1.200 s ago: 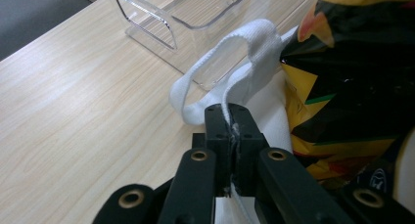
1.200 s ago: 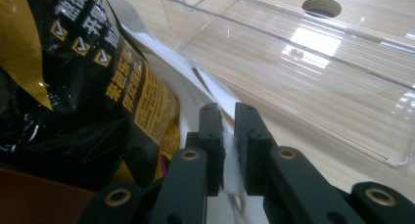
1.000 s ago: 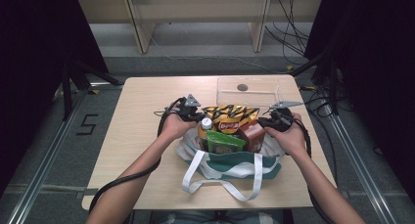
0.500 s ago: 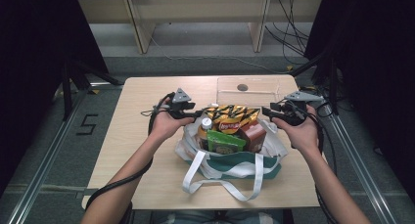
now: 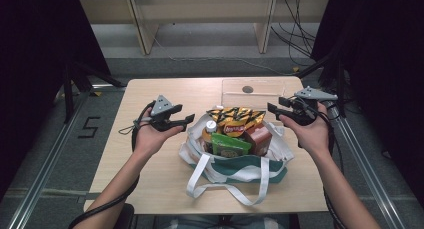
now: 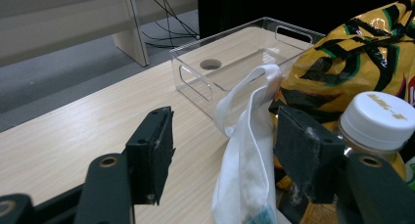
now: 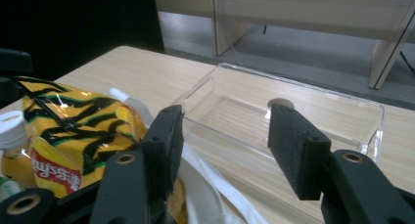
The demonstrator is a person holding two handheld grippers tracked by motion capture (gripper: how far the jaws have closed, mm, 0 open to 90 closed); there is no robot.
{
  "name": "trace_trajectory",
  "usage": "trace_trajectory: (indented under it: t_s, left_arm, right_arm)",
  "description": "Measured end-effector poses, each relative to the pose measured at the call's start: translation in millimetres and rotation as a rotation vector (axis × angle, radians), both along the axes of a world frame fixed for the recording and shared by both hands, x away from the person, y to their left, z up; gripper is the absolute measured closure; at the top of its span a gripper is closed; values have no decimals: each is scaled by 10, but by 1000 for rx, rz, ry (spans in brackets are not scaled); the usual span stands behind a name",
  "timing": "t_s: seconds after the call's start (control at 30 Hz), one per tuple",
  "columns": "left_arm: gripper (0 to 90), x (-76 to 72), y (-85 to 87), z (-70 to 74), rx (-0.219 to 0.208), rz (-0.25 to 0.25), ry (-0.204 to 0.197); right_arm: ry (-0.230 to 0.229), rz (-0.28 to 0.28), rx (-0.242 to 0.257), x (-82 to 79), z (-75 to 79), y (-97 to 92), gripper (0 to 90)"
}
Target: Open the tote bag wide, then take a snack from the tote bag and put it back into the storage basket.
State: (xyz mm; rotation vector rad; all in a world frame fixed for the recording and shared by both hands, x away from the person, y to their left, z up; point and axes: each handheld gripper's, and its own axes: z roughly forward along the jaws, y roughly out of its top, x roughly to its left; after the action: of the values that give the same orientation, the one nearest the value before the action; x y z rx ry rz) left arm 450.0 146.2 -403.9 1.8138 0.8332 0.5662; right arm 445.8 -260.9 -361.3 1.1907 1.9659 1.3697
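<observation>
Between the two tongs, in the middle of the tabletop (image 5: 150,189), stands a white cloth bag (image 5: 235,164) with a green band, packed full: a yellow and black crisp packet (image 5: 236,118), a bottle with a white cap (image 5: 211,126), a green packet (image 5: 227,145) and a reddish packet (image 5: 257,138) stick out of its top. The left tongs (image 5: 182,121) hang in the air just to the left of the bag, their jaws spread wide, having just been opening; in the left gripper view a white strap of the bag (image 6: 249,136) rises loosely between the jaws, near the right-hand one, with no clear pinch on it, and the bottle cap sits just past that jaw. The right tongs (image 5: 274,109) hover just to the right of the bag's upper edge, their jaws also apart and just been opening, with nothing between them; in the right gripper view the crisp packet lies to the left of the jaws and a clear plastic tray (image 7: 293,121) lies straight ahead of them on the tabletop. In the high view that tray sits beyond the bag, near the right tongs. The bag's two long handles (image 5: 225,189) trail toward the person.
</observation>
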Motion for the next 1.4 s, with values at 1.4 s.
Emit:
trace_trajectory:
  t_s: [1.4]
  left_arm:
    - [397, -32, 18, 1, 5, 30, 6]
  right_arm:
    - [52, 133, 27, -60, 55, 243, 466]
